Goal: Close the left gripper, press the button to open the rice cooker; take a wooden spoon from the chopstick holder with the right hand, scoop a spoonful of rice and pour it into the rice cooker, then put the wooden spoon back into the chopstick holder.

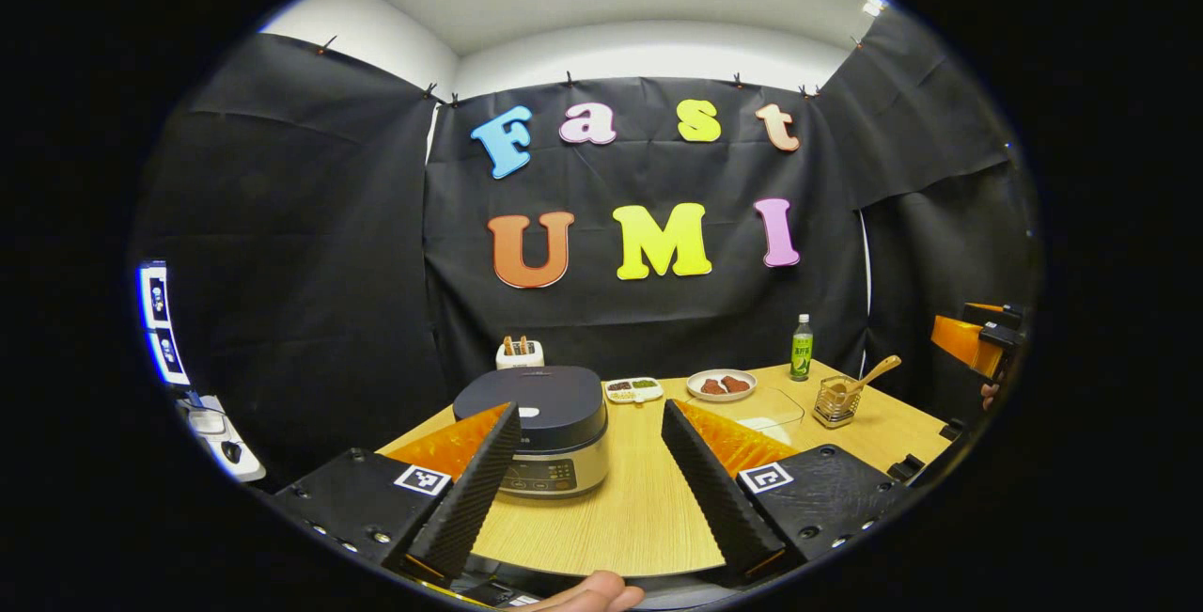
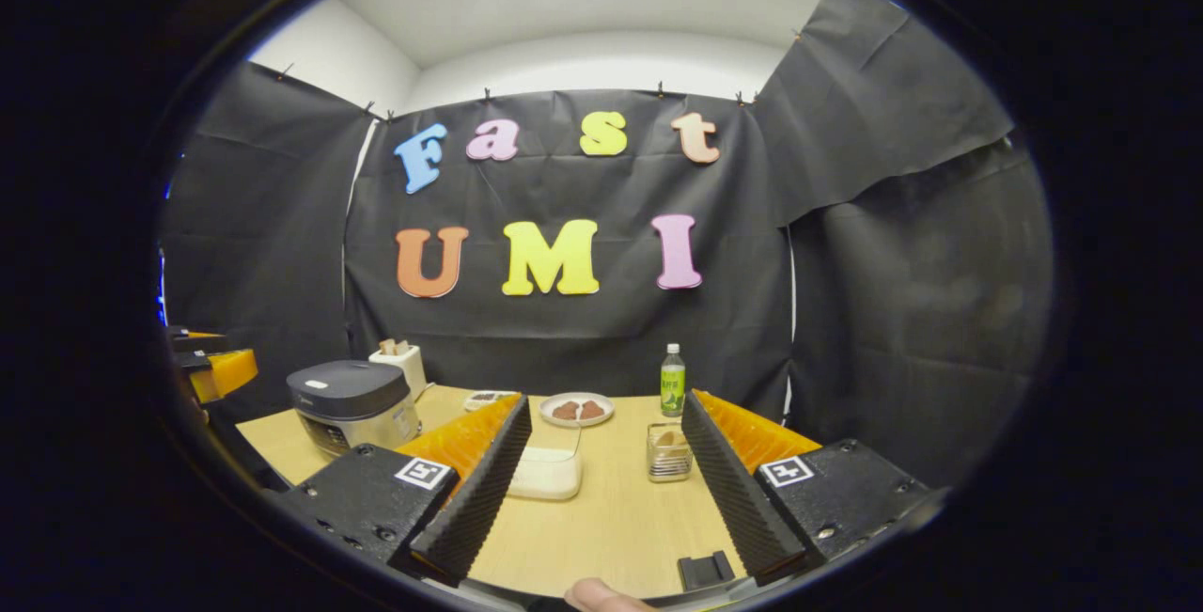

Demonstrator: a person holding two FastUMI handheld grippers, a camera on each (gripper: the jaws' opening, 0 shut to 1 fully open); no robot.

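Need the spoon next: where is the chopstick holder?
In the left gripper view, the chopstick holder stands on the table's right side, near the green bottle, wooden spoon inside.

Your left gripper [image 1: 590, 485]: black ribbed fingers [image 1: 467, 493], orange backs, black screwed mounts, square marker tags at 7 and 5 o'clock. Your right gripper [image 2: 601, 485]: identical build, same tags.

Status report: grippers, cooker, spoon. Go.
Left gripper open, short of the cooker, lid shut. Right gripper open, empty. Spoon in the holder. Rice box between right fingers' line.
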